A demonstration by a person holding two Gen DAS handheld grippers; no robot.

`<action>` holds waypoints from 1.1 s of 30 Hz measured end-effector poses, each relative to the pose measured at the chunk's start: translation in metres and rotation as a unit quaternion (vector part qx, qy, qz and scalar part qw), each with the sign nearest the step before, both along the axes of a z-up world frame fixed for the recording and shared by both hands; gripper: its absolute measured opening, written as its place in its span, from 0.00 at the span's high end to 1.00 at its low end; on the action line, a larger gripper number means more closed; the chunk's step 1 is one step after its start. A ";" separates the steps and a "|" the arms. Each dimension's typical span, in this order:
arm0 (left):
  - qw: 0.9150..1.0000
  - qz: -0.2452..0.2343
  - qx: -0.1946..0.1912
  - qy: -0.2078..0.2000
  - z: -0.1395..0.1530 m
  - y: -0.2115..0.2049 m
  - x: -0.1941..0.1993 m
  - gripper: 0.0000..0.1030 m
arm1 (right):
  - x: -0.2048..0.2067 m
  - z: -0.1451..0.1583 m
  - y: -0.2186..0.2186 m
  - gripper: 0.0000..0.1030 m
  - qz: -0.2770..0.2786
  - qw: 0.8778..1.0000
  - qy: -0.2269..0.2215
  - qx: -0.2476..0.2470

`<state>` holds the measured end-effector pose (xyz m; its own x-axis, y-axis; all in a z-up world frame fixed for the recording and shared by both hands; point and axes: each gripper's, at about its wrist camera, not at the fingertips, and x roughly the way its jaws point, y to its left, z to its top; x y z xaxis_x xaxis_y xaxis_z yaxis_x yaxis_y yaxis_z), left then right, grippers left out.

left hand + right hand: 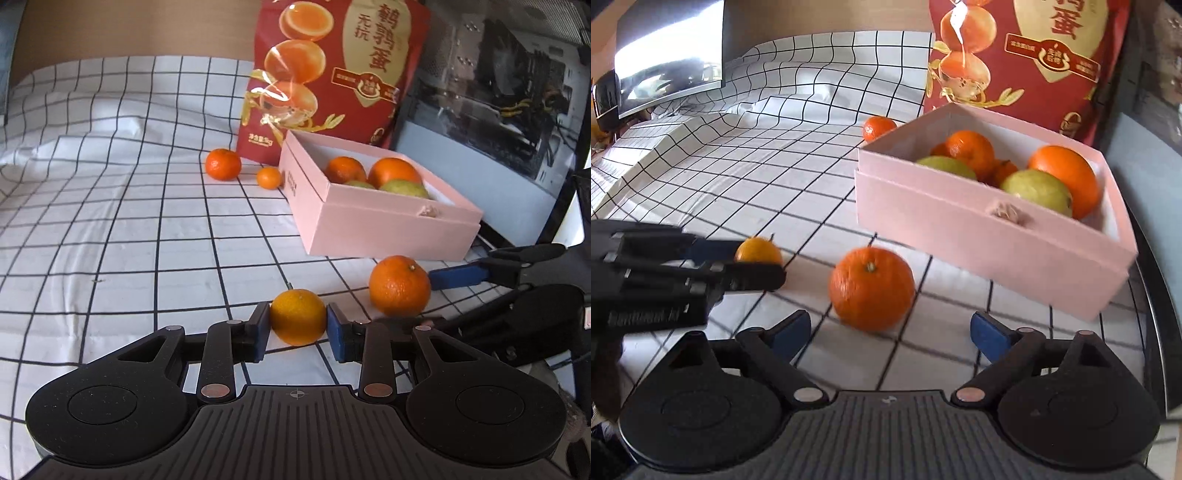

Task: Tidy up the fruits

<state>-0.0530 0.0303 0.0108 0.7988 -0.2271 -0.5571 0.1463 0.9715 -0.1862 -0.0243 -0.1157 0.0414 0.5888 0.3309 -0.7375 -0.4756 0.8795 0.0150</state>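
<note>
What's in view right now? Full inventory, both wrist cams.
held mandarin: 1, yellow-orange, clamped between the left claw's pads
loose mandarin: 1, orange, on the cloth ahead of the right claw, in front of the box
far mandarins: 2, orange, one larger and one small, on the cloth left of the box by the red bag
pink box: 1, pink, open, right side of the cloth
fruit in box: several orange, 2 yellow-green, inside the pink box
red bag: 1, red with gold print, upright behind the box
checked cloth: 1, white with black grid, covering the surface
computer case: 1, dark, glass side, right of the bag
left claw: 1, black with blue pads, shut on the mandarin
right claw: 1, black with blue pads, open, nothing gripped
</note>
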 end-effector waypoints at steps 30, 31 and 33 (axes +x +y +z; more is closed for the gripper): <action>1.000 -0.002 0.023 -0.005 0.000 -0.007 -0.001 0.64 | -0.038 0.020 -0.059 0.54 -0.040 0.999 0.004 0.020; 1.000 -0.003 0.026 -0.006 0.000 -0.008 0.000 0.63 | -0.041 0.018 -0.058 0.54 -0.039 0.999 0.005 0.017; 1.000 -0.009 0.029 -0.004 0.000 -0.008 0.000 0.60 | -0.043 0.015 -0.057 0.54 -0.036 0.999 0.000 0.014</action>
